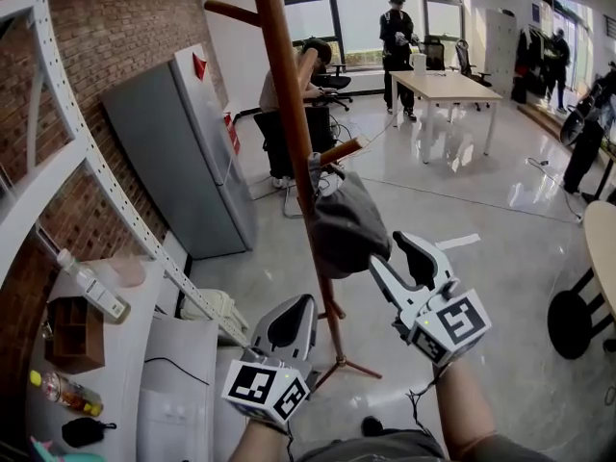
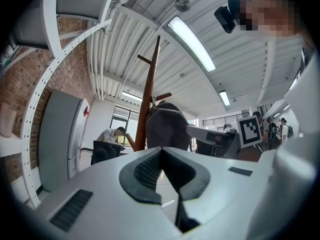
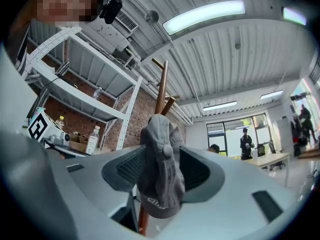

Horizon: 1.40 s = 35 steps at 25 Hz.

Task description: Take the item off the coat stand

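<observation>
One cap (image 1: 346, 224), one coat stand (image 1: 287, 114), two grippers (image 1: 292, 308) (image 1: 397, 254), one fridge (image 1: 178, 157).

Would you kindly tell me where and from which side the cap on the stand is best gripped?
Probably the cap's hanging crown, just below the button, where the cloth folds narrow enough for the tongs. Come from the near side with the right tongs, which stand open around it. The peg slants upward, so lift up and outward.

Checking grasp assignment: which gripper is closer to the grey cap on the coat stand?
Right. The right gripper sits at the cap, jaws open around it; the left gripper is below it, apart, shut.
</observation>
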Motion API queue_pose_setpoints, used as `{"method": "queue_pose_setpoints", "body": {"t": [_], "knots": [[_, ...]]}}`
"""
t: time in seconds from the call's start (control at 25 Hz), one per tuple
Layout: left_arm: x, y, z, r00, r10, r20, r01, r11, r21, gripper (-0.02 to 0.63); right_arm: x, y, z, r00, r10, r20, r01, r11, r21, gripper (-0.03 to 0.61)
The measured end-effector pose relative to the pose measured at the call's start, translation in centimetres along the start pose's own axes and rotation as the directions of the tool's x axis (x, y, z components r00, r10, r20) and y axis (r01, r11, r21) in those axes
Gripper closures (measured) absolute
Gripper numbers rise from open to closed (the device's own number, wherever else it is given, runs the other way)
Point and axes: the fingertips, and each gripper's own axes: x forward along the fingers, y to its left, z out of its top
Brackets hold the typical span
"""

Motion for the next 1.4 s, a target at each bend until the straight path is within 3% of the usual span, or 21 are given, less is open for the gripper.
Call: {"method": "queue_pose_setpoints", "body": {"t": [0.36,0.6,0.64,0.76,1.24,1.4], "knots": [[0.1,0.6,0.1,1.0,0.02,-0.003,-0.02,1.0,0.012,0.607,2.1,1.0,1.9,0.998,0.058,0.03,-0.056,0.998,-0.037,0.385],[0.5,0.6,0.2,1.0,0.022,-0.001,-0.022,1.0,0.004,0.606,2.7,1.2,3.0,0.997,0.058,0.044,-0.052,0.991,-0.125,0.387],[0.5,0.5,0.1,1.0,0.021,0.001,-0.021,1.0,0.001,0.607,2.8,0.9,3.0,0.998,0.046,0.04,-0.04,0.99,-0.138,0.392],[0.7,0.3,-0.1,1.0,0.018,0.002,-0.018,1.0,-0.006,0.607,2.8,0.4,3.0,0.999,0.023,0.037,-0.017,0.99,-0.142,0.495],[0.9,1.2,-0.2,1.0,0.027,0.008,-0.027,0.999,-0.021,0.607,3.0,-0.5,3.3,0.998,0.024,0.063,-0.017,0.994,-0.108,0.529],[1.7,1.2,0.3,1.0,0.023,0.014,-0.023,1.0,-0.019,0.607,3.4,0.1,7.9,0.994,0.017,0.112,-0.004,0.993,-0.122,0.529]]}}
